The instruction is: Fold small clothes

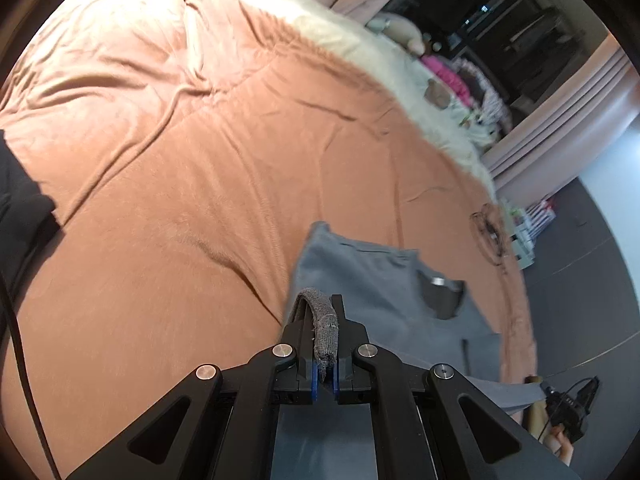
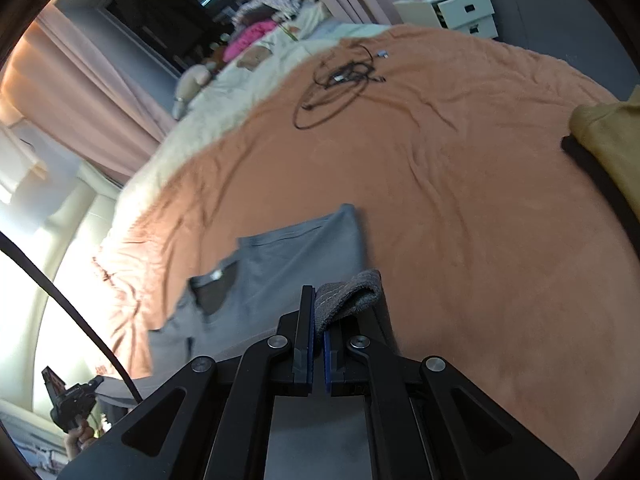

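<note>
A small grey garment (image 1: 380, 280) with a dark pocket lies partly on the orange bedspread (image 1: 200, 160) and is stretched between both grippers. My left gripper (image 1: 325, 320) is shut on its grey ribbed hem. In the right wrist view the same garment (image 2: 280, 260) spreads to the left, and my right gripper (image 2: 318, 312) is shut on another part of the ribbed hem (image 2: 352, 292). The right gripper also shows at the lower right of the left wrist view (image 1: 568, 404), and the left gripper at the lower left of the right wrist view (image 2: 68, 404).
A coiled black cable (image 2: 336, 84) lies on the bedspread (image 2: 460, 220) farther back. A mustard garment (image 2: 612, 140) over a dark one sits at the right. A cream blanket (image 1: 360, 40), piled clothes and curtains lie beyond. A white drawer unit (image 2: 460, 12) stands by the bed.
</note>
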`<state>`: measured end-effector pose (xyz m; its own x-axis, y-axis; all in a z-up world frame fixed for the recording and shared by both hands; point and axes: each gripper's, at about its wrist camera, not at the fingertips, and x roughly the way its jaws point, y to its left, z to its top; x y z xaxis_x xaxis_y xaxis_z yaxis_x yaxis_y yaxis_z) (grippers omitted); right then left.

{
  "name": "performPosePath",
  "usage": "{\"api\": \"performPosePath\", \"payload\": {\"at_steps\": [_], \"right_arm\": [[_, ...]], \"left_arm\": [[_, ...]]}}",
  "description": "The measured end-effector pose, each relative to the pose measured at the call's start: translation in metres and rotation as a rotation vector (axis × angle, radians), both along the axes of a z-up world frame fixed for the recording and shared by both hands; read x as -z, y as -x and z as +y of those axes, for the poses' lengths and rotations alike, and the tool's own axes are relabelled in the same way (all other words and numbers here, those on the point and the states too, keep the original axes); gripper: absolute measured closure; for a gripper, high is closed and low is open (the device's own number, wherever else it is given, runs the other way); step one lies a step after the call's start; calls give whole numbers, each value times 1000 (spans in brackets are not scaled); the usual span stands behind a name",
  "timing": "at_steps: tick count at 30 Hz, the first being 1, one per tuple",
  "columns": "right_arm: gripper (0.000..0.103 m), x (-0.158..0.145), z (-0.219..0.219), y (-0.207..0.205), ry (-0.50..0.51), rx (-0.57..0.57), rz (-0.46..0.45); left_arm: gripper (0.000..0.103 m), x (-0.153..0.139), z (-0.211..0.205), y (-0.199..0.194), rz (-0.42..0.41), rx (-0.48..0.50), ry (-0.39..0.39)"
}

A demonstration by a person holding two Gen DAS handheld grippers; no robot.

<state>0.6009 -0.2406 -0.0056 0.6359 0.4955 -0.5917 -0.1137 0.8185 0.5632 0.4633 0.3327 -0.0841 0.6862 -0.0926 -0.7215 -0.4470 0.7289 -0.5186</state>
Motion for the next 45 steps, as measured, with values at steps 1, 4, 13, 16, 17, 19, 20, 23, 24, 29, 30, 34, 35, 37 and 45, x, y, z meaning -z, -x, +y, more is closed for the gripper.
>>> {"api": "performPosePath", "payload": {"at_steps": [1, 4, 13, 16, 17, 19, 20, 23, 24, 29, 30, 34, 35, 37, 45], "right_arm": [[103, 3, 6, -8, 11, 1, 7], [103, 10, 24, -34, 40, 0, 25], [91, 35, 55, -80, 85, -38, 85], [29, 29, 55, -83, 95, -65, 59], [27, 23, 53, -81, 103, -62, 35], [27, 19, 47, -76, 128, -68, 22], [27, 17, 45, -72, 144, -75, 28], [27, 13, 41, -60, 226, -99, 25], [27, 10, 40, -53, 260, -114, 15], [27, 0, 49, -40, 386, -195, 0], [27, -1, 52, -41, 414, -209, 0], [27, 8, 63, -42, 511, -265, 29], [27, 13, 68, -44, 533, -281, 40], [27, 21, 74, -48, 564, -299, 49], [38, 33, 92, -88, 584, -265, 29]], "left_arm": [[99, 6, 3, -9, 13, 2, -5], [99, 24, 8, -32, 49, 16, -27], [93, 76, 8, -90, 196, 127, -65], [79, 68, 2, -92, 198, 175, -113], [59, 63, 0, -91, 200, 190, -146], [28, 52, -3, -85, 198, 196, -231], [26, 48, -4, -83, 191, 201, -256], [26, 40, -11, -77, 207, 261, -299], [26, 39, -14, -75, 217, 282, -319], [26, 48, -36, -70, 296, 418, -405], [26, 52, -39, -70, 310, 436, -413], [26, 74, -46, -72, 412, 475, -457], [26, 79, -46, -74, 425, 484, -447], [26, 92, -45, -80, 452, 496, -457], [26, 99, -18, -111, 355, 402, -410]]}}
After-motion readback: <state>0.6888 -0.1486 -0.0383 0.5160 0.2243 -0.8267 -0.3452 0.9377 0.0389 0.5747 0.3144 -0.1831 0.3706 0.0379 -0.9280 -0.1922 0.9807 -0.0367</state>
